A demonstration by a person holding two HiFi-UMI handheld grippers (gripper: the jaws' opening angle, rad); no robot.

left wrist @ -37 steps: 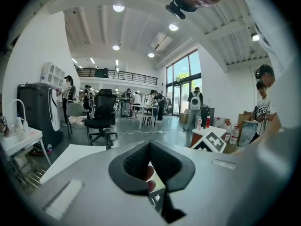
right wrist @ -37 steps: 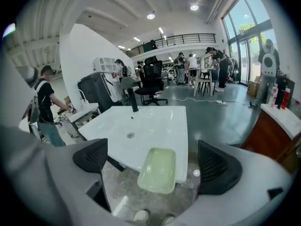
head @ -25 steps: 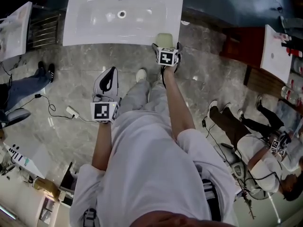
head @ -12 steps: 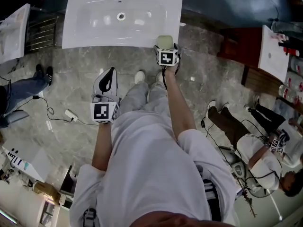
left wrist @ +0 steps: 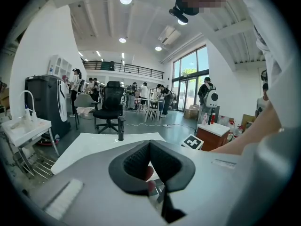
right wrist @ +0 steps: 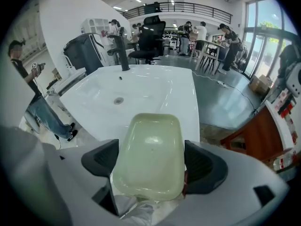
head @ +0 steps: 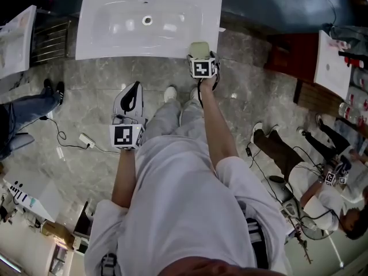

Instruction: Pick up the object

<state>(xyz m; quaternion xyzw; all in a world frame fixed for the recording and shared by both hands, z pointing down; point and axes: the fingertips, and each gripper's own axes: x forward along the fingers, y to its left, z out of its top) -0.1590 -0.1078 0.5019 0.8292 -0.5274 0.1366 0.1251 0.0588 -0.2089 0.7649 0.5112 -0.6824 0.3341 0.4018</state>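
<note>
A pale green dish [right wrist: 148, 145] is flanked by the closing jaws of the right gripper [right wrist: 151, 160] at a white sink's [right wrist: 141, 91] edge. The left gripper [left wrist: 149, 146] is shut and empty.

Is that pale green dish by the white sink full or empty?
Empty. In the right gripper view the pale green dish shows a bare, glossy hollow, and nothing lies in it.

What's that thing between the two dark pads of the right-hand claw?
A pale green, translucent soap dish; the right gripper view shows it best. The right claw is closing around it, at the edge of the white sink.
</note>
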